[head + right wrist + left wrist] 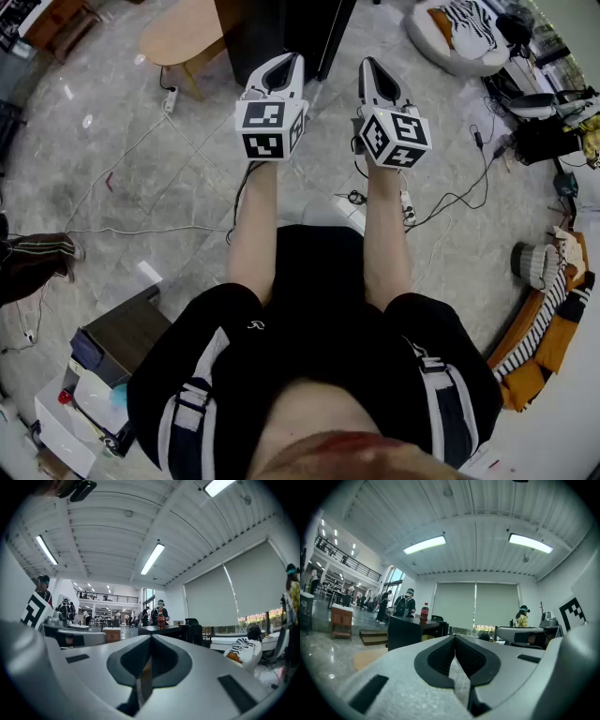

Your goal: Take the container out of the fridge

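No container shows in any view. A low black cabinet (281, 28) stands on the floor ahead of me, its door shut; it could be the fridge. A red-capped cola bottle (424, 612) stands on top of it, and it also shows as the bottle (161, 619) in the right gripper view. My left gripper (286, 62) and right gripper (369, 67) are held side by side at arm's length, short of the cabinet. The left gripper (454, 637) has its jaws closed tip to tip with nothing between them, and so does the right gripper (150, 637).
A light wooden table (183, 37) stands left of the cabinet. Cables and a power strip (170, 99) lie on the marble floor. A white beanbag with striped cloth (464, 33) is far right, and boxes (103, 366) sit at lower left. People stand in the background.
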